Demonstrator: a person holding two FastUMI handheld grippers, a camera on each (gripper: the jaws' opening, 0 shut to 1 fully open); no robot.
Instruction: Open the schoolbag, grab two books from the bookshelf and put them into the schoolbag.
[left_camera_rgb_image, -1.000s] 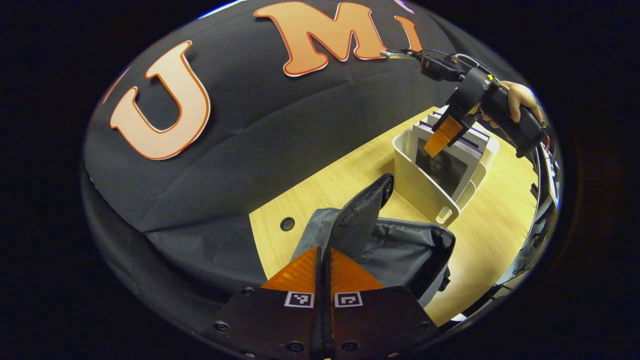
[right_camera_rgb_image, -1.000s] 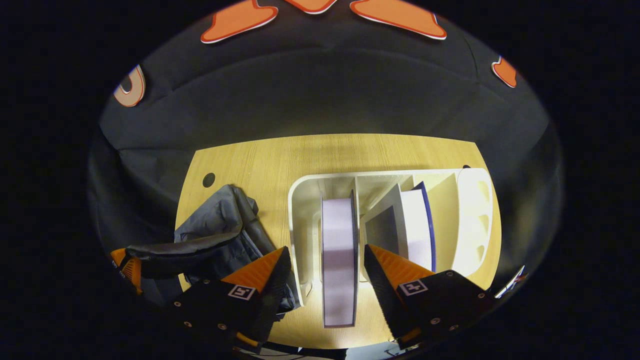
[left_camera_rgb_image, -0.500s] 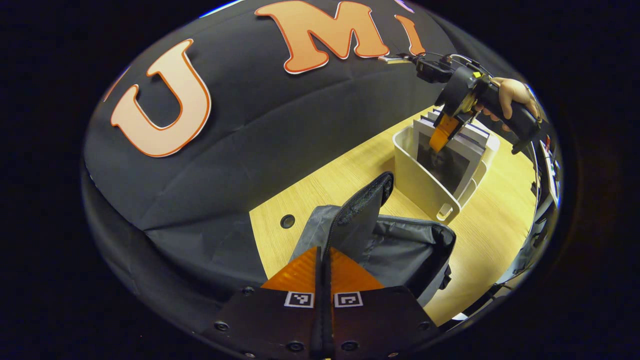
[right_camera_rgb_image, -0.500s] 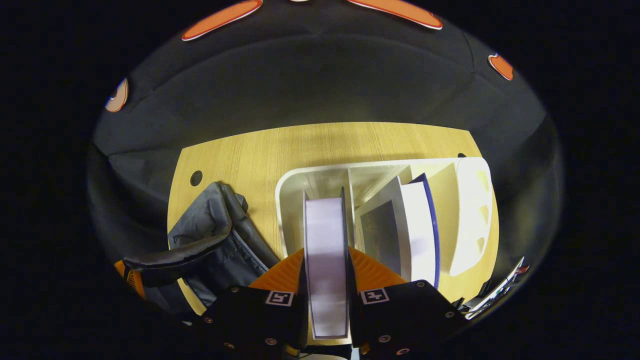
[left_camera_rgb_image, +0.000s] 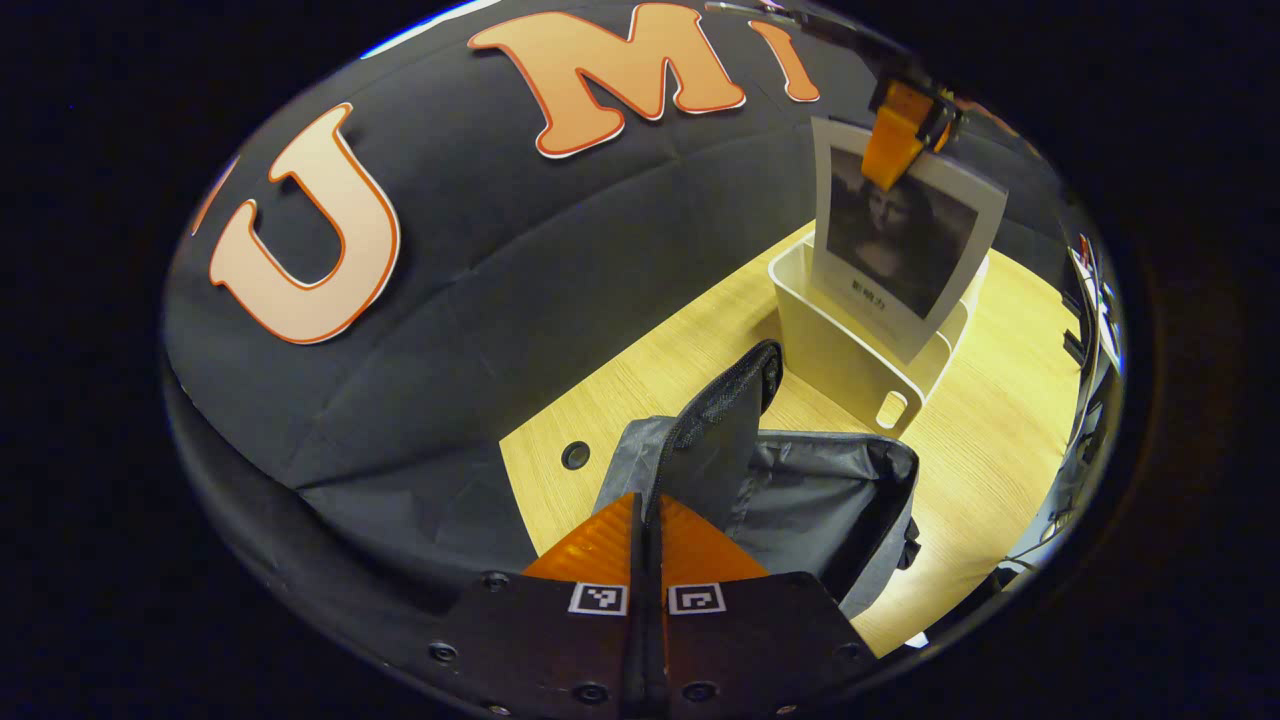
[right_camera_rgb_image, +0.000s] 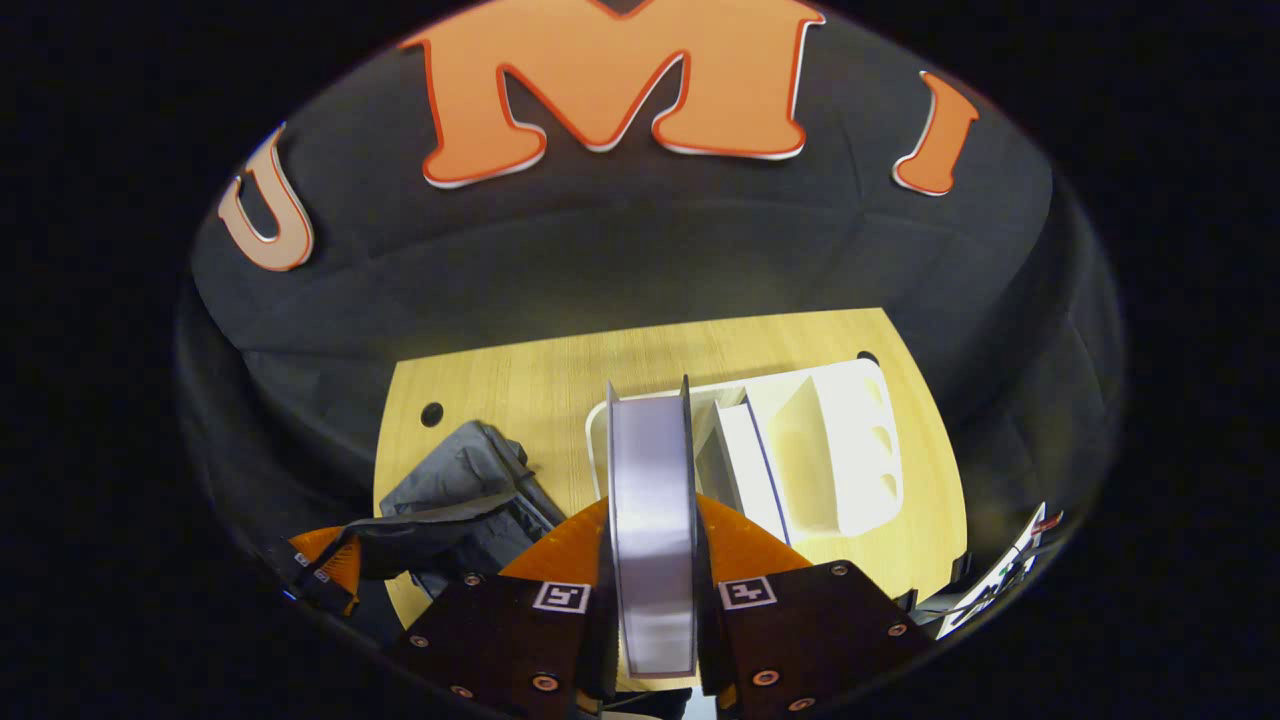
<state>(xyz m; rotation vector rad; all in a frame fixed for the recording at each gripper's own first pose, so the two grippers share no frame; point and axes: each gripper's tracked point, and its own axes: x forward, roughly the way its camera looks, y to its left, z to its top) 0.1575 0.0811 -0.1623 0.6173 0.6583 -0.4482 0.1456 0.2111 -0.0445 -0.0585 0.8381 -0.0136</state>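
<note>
The book carries a dark portrait picture on its white cover with a small line of print under it, too small to read; the square coded tags on both grippers are the one other marking. The right gripper has both fingers pressed on the book's top edge, and half a second ago that book stood down in the rack's first slot; now it hangs clear above the rack, its lower corner just over the rim. The left gripper is closed tight on the bag's flap, holding it upright as before, so the grey lining lies open. The bag sits on the desk toward the near left, the white rack just beyond it toward the back edge. In the right gripper view another book leans in the rack's next slot, and a round cable hole marks the desk's back left corner.
</note>
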